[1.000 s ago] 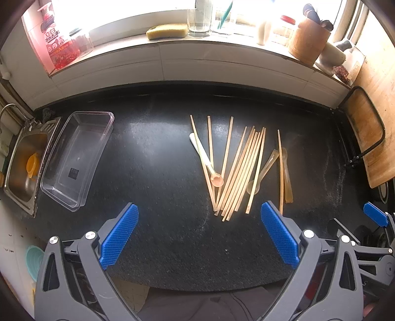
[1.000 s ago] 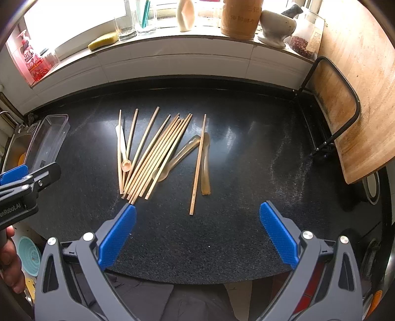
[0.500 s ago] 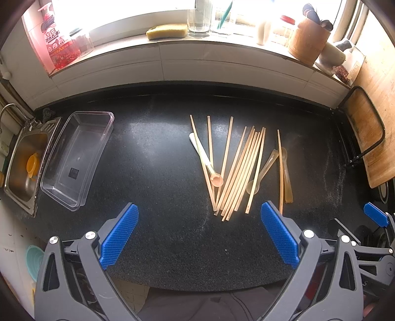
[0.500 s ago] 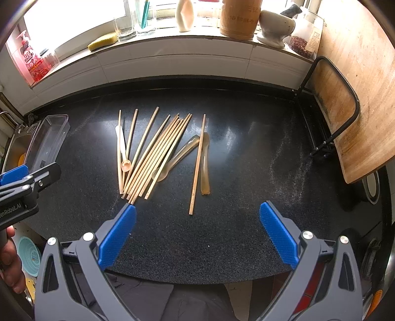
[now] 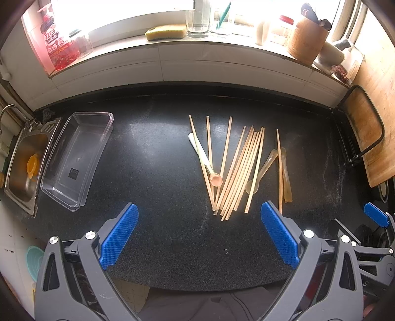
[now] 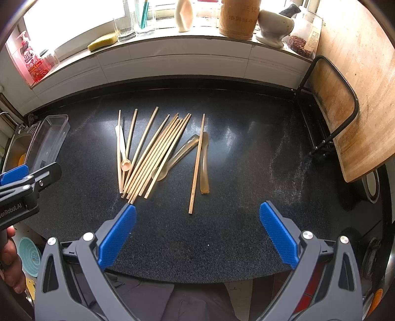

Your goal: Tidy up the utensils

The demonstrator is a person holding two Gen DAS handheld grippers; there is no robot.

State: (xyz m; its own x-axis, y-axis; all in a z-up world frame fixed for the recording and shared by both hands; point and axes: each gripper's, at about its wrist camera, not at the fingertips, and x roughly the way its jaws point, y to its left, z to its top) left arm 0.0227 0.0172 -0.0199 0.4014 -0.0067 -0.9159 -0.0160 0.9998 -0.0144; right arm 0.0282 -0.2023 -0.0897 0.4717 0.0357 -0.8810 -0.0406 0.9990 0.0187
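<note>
Several wooden chopsticks lie fanned out on the black counter. Among them rest a white-handled pink spoon and two translucent amber spoons. A clear plastic tray stands empty at the left beside the sink. My left gripper hangs open over the near counter edge, short of the chopsticks. My right gripper is open too, just in front of the chopstick tips, holding nothing.
A steel sink with an orange item sits far left. The window sill holds a sponge, glasses, a bamboo holder and a mortar. A wooden board in a black rack stands at the right. A hand shows at the lower left.
</note>
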